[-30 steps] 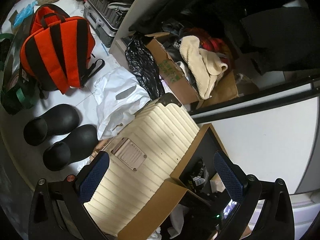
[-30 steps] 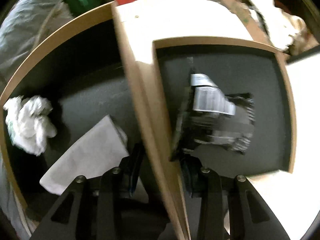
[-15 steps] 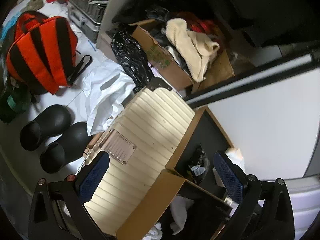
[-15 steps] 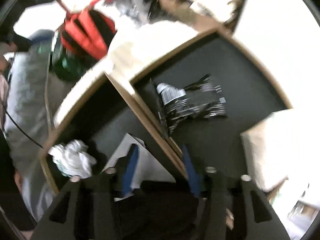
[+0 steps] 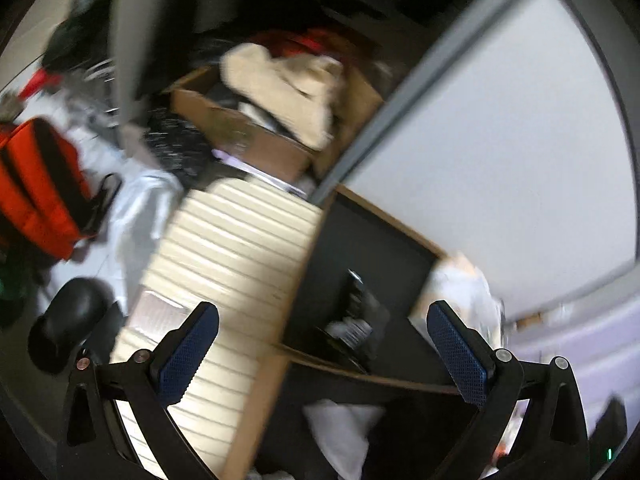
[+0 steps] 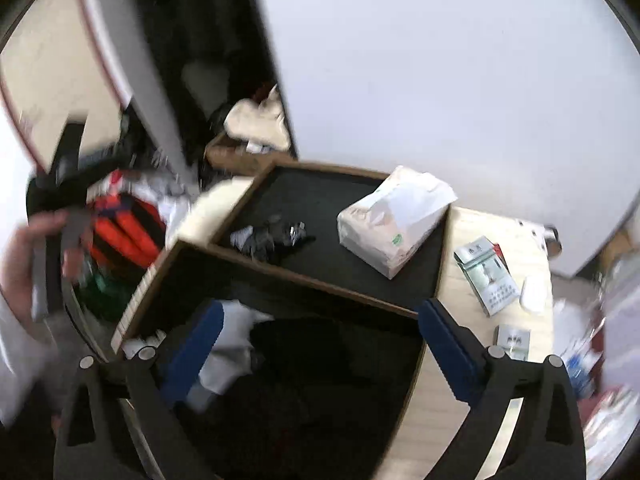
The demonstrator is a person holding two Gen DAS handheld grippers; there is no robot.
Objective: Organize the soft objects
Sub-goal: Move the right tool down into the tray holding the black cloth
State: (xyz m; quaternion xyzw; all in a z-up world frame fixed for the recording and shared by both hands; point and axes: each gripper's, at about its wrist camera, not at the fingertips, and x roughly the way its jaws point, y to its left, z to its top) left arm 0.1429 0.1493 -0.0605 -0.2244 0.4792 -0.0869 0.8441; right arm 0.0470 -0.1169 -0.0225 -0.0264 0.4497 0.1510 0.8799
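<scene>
We look down on two dark-lined trays with wooden rims, set side by side on a pale table. The right gripper hangs over the near tray; its jaws have just been opening and now stand wide, with nothing pressed between the blue pads. Below them lies a crumpled white cloth against the tray's left wall, partly covered by the left finger. The far tray holds a dark crinkled packet in its middle and a soft tissue pack tilted on its right rim, overhanging the table. The dark floor between packet and tissue pack is open. Small cartons lie right of the trays, near the table's edge.

The left gripper is also spread wide and empty, over the rim shared by the trays. Left of the trays a ribbed cream suitcase butts against the tray wall. Beyond it a cardboard box carries a cream garment. An orange backpack is cut off at the left edge.

Both views are smeared; labels are unreadable, and a blurred hand shows at far left.
</scene>
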